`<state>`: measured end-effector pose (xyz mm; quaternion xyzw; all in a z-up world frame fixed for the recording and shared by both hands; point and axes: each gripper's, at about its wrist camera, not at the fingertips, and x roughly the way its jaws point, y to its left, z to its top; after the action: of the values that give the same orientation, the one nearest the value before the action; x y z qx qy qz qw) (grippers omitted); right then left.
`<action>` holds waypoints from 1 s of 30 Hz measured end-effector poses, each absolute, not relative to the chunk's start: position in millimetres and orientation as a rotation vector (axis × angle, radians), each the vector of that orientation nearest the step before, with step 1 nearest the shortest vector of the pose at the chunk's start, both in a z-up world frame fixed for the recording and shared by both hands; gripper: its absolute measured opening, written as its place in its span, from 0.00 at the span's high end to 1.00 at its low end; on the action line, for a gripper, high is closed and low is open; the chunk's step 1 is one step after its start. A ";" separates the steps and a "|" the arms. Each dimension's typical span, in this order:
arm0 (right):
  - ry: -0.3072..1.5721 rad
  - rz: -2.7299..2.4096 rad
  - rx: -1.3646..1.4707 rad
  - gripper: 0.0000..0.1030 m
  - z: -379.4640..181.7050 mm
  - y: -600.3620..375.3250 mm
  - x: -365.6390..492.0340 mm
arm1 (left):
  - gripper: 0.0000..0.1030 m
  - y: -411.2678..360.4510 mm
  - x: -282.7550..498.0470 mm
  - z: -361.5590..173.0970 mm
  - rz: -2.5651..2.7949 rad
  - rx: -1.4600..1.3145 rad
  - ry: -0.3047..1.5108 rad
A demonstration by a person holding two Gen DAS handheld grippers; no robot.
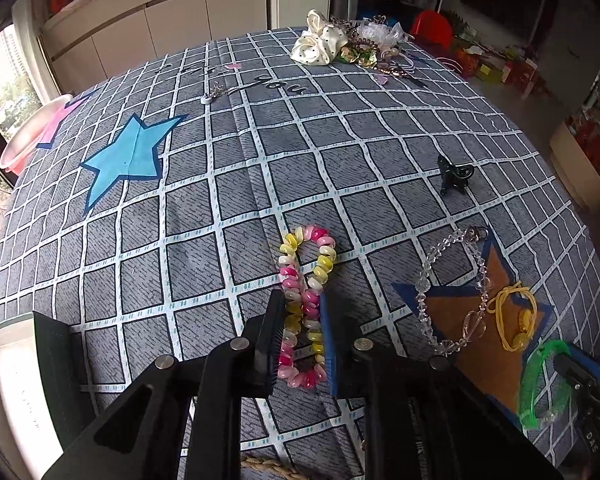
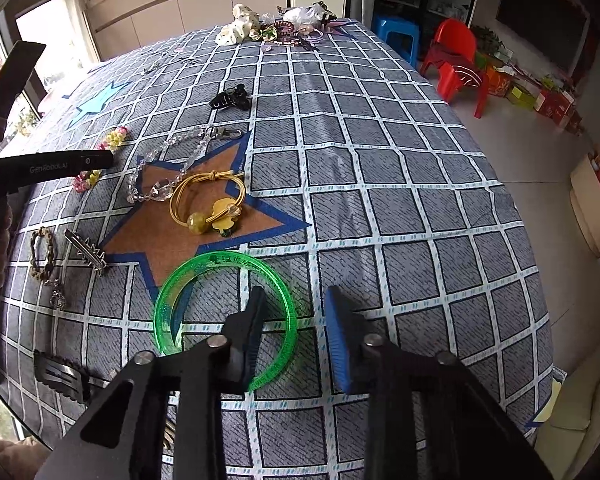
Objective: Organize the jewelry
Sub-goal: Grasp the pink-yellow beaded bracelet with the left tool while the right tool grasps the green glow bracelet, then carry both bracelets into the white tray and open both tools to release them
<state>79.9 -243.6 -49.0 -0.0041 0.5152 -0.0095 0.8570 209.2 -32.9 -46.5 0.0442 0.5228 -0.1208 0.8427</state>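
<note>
1. A table covered with a grey checked cloth point(image 1: 220, 184) printed with stars stands in a room with pale cabinets behind it; a red plastic chair point(image 2: 456, 60) stands on the floor off to one side.
2. The landmark is the brown star point(image 2: 168, 232) with a blue border printed on the cloth.
3. The left gripper point(image 1: 302, 308) is just left of the star. Its jaws are drawn in on a coiled band point(image 1: 308, 264) of pink, yellow and white loops, and both pads press its sides. The band's far loop lies on the cloth beyond the fingertips.
4. The right gripper point(image 2: 295, 292) is at the star's near point. Its jaws stand wide apart over a green bangle point(image 2: 180, 280) lying flat on the cloth. The black finger reaches inside the ring and the blue-padded finger sits outside it, so the rim's right side lies between them. Neither pad presses it.
5. On the star lie a clear crystal chain point(image 2: 156, 192) and a yellow hair tie point(image 2: 204, 200), touching each other.
6. Beyond the star's far point sits a black claw clip point(image 2: 230, 98).
7. Left of the star lie a metal hair clip point(image 2: 88, 252) and a braided ring point(image 2: 42, 252).
8. Well beyond the star, at the table's far edge, is a heap of hair accessories point(image 2: 276, 28).
</note>
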 end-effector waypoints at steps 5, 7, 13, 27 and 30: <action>1.070 -0.026 0.039 0.93 -46.7 -249.8 75.7 | 0.76 -28.7 194.5 -32.9 -0.274 0.075 1.070; 1.065 -0.032 0.044 0.93 -43.4 -251.9 72.7 | 0.77 -25.9 186.3 -24.0 -0.284 0.068 1.052; 1.036 -0.029 0.058 0.93 -25.7 -252.2 67.1 | 0.77 -11.8 160.0 9.0 -0.302 0.036 0.971; 0.960 0.108 0.001 0.93 24.5 -184.6 70.3 | 0.77 84.2 100.9 46.8 -0.170 -0.057 0.858; 0.953 0.168 -0.019 0.93 32.8 -156.0 75.9 | 0.77 109.5 92.2 44.8 -0.124 -0.077 0.854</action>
<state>75.9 -156.0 32.8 -0.0089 0.4581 0.0807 0.8852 92.2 109.5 44.8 -0.0375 0.4140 -0.0599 0.9075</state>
